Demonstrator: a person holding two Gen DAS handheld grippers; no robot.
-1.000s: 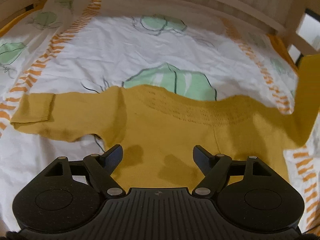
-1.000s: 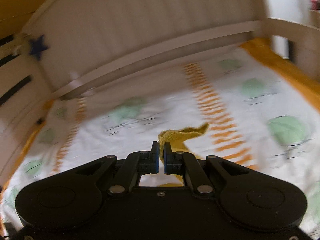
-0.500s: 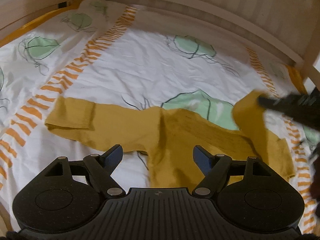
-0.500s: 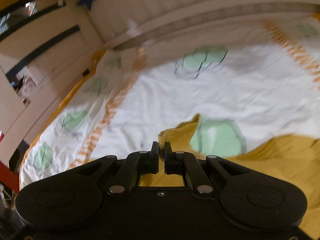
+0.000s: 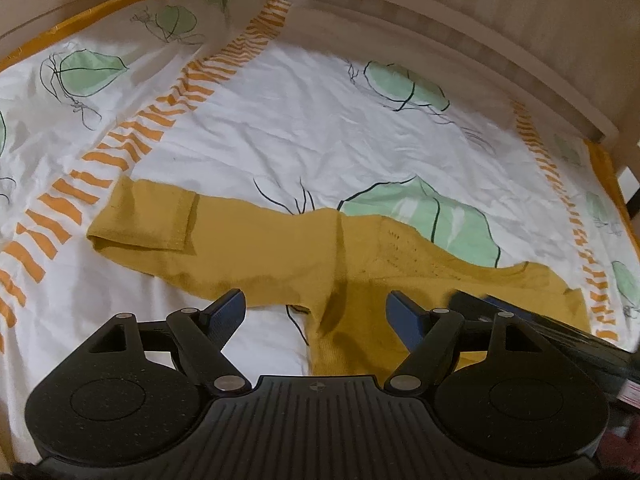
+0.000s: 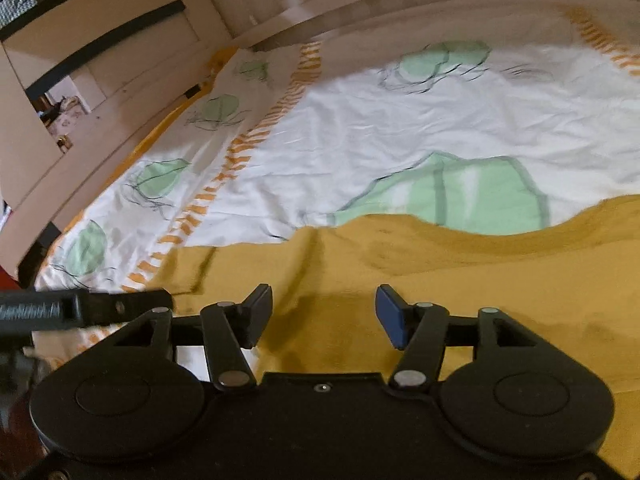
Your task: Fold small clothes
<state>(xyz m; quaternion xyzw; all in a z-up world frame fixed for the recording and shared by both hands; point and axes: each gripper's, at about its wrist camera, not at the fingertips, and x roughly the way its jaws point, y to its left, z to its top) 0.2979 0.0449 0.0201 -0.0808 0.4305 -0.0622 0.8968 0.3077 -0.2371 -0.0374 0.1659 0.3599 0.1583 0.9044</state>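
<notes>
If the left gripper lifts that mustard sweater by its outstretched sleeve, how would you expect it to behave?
Probably floppy: the mustard sweater lies limp and rippled on the bedsheet. The sleeve would likely dangle and drag the body along. Its knit looks grippy, so slipping seems unlikely.

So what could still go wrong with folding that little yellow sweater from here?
1. The right gripper is opening with nothing pinched between its fingers; the sleeve it brought over may spring back.
2. The yellow sweater lies rumpled along its top edge on the wrinkled bedsheet, so later folds could come out crooked.
3. The far sleeve has a turned-back cuff that could bunch. The left gripper is open.
</notes>
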